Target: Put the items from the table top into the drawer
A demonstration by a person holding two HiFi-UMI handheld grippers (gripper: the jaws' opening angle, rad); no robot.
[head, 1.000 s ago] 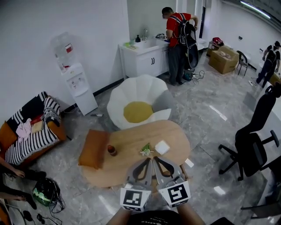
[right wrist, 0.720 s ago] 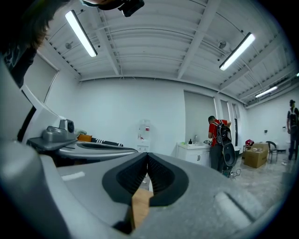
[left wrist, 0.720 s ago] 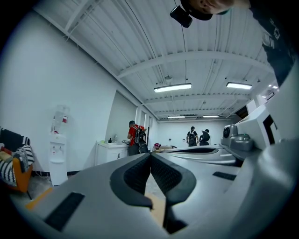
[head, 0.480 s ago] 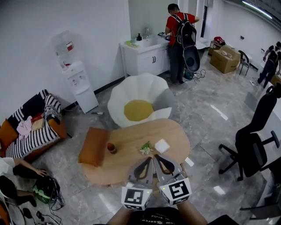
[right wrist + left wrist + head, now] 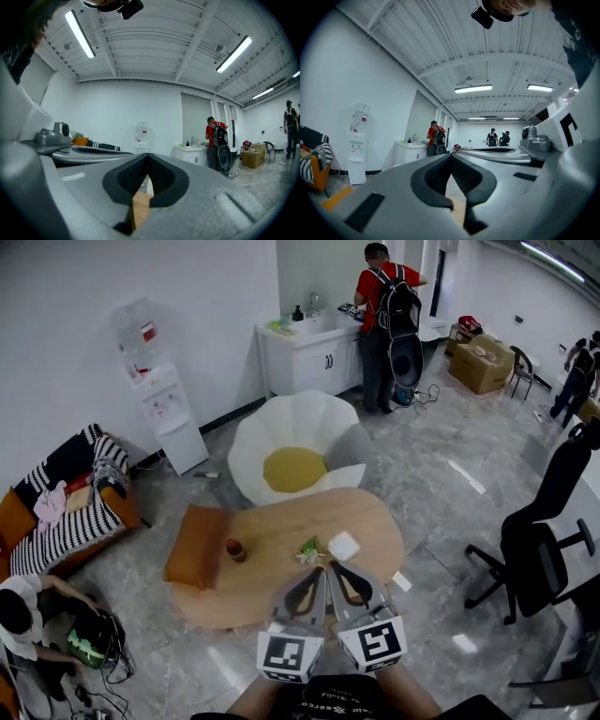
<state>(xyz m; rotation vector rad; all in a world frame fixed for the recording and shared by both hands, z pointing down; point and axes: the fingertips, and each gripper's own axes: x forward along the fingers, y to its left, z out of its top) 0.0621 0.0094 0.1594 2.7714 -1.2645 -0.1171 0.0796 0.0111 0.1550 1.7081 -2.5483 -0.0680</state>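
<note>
The oval wooden table (image 5: 272, 587) carries a small brown jar (image 5: 234, 549), a green and white bundle (image 5: 308, 552) and a flat white square packet (image 5: 343, 546). Both grippers are side by side at the table's near edge, pointing level across it. The left gripper (image 5: 321, 572) is shut with nothing between its pads; in the left gripper view its jaws (image 5: 451, 157) meet at the tips. The right gripper (image 5: 331, 565) is likewise shut and empty, as its own view (image 5: 148, 156) shows. The bundle and packet lie just beyond the tips. No drawer shows.
An orange cushioned stool (image 5: 195, 549) touches the table's left end. A white petal-shaped chair (image 5: 295, 442) stands behind it, a black office chair (image 5: 539, 540) to the right. A person crouches at the lower left (image 5: 23, 615); another stands at the far sink counter (image 5: 309, 357).
Both grippers stay where they were, still shut. The crouching person at the lower left has moved further into view, and the camera has shifted slightly.
</note>
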